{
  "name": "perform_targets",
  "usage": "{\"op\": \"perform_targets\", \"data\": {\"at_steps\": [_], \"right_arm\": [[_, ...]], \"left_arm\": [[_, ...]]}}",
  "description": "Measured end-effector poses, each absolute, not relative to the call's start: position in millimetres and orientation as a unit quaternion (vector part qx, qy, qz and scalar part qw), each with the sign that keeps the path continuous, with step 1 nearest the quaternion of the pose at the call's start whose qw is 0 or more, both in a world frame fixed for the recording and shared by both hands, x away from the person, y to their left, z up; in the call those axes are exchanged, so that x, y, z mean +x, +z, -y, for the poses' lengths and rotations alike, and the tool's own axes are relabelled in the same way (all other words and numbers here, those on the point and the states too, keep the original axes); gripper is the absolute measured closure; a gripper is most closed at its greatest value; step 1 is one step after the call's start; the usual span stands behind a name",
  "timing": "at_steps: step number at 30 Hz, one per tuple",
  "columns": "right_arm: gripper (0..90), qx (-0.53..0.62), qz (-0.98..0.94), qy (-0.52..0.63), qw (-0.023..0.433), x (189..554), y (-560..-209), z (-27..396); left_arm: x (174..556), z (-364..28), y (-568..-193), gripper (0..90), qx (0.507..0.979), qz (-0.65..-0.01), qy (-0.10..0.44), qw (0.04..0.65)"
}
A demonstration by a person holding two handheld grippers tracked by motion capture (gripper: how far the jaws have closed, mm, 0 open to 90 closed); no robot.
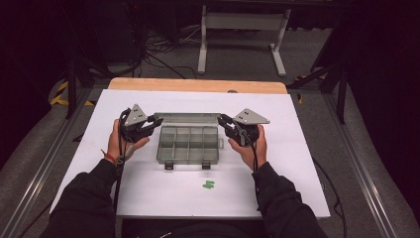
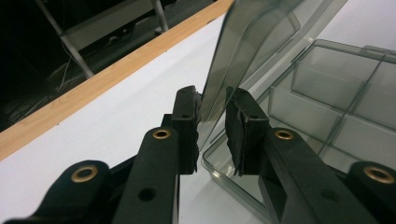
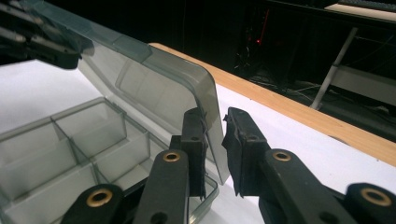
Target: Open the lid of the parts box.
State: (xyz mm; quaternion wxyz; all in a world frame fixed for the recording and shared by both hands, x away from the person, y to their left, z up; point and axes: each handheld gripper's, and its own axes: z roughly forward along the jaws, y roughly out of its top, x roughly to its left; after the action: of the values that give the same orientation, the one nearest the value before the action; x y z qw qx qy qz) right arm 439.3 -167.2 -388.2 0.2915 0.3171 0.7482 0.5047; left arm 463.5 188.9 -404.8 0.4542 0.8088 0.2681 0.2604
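Centrally on white sheet: clear compartment box, lid raised. Left gripper at lid's left edge, right gripper at its right edge, jaws astride the edge with a gap on one side; actual clamping hard to judge. Nearer than box: small green piece, shape indistinct.

A white sheet covers a wooden table, leaving a strip of wood bare along the far edge. A clear grey compartment box sits mid-sheet, lid raised; small green pieces lie nearer the front edge.
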Motion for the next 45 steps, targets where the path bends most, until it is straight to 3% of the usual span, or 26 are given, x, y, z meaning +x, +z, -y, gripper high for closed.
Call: {"op": "perform_targets", "data": {"at_steps": [16,45], "right_arm": [[78.3,0.329,-0.74,0.497,0.312,454,-394,165],[78.3,0.381,-0.747,0.464,0.286,478,-427,160]], "left_arm": [[478,-186,-410,72.3,0.793,-0.291,0.25,0.473],[498,-179,-426,68.3,0.779,-0.327,0.233,0.481]]}}
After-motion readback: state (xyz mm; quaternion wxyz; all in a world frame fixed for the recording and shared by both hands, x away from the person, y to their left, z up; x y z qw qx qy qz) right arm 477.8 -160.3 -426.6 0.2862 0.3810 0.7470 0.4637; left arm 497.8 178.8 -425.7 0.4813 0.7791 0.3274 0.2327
